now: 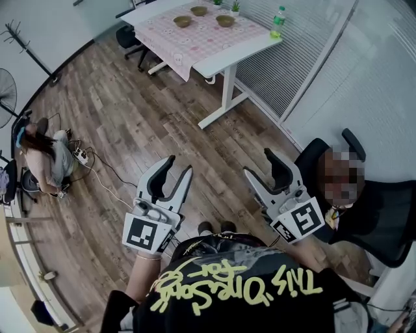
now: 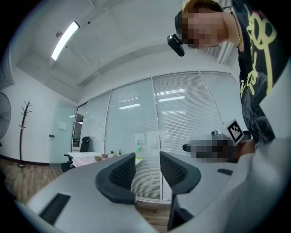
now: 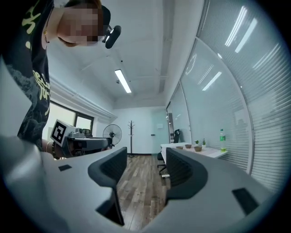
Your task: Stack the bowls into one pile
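Head view, left to right: black pedestal fan (image 1: 6, 91) and black coat stand (image 1: 18, 34) by the left wall; a person (image 1: 44, 161) sits low on the brown wood-plank floor (image 1: 130, 123); left gripper (image 1: 180, 164), grey with black ribbed pads, held level over the floor, jaws a little apart, nothing between them; white desk (image 1: 227, 55) under a pink patterned cloth (image 1: 195, 42) at top centre, well apart from both grippers; on the cloth three brown round bowls (image 1: 182, 21), each standing singly, apart from one another, none stacked; small green potted plant (image 1: 234, 8) just behind them; right gripper (image 1: 258, 162), same build, jaws wider apart, likewise empty; green plastic bottle (image 1: 278, 23) upright on the bare right corner of the desk; black office chair (image 1: 383, 218) at far right, a second person seated in it

Left gripper view: open gap, slatted glass wall (image 2: 177, 113) seen through it; bowls tiny on the far desk, left of the jaws

Right gripper view: open gap over floor planks; bowls far off, right of the jaws, bottle beyond them
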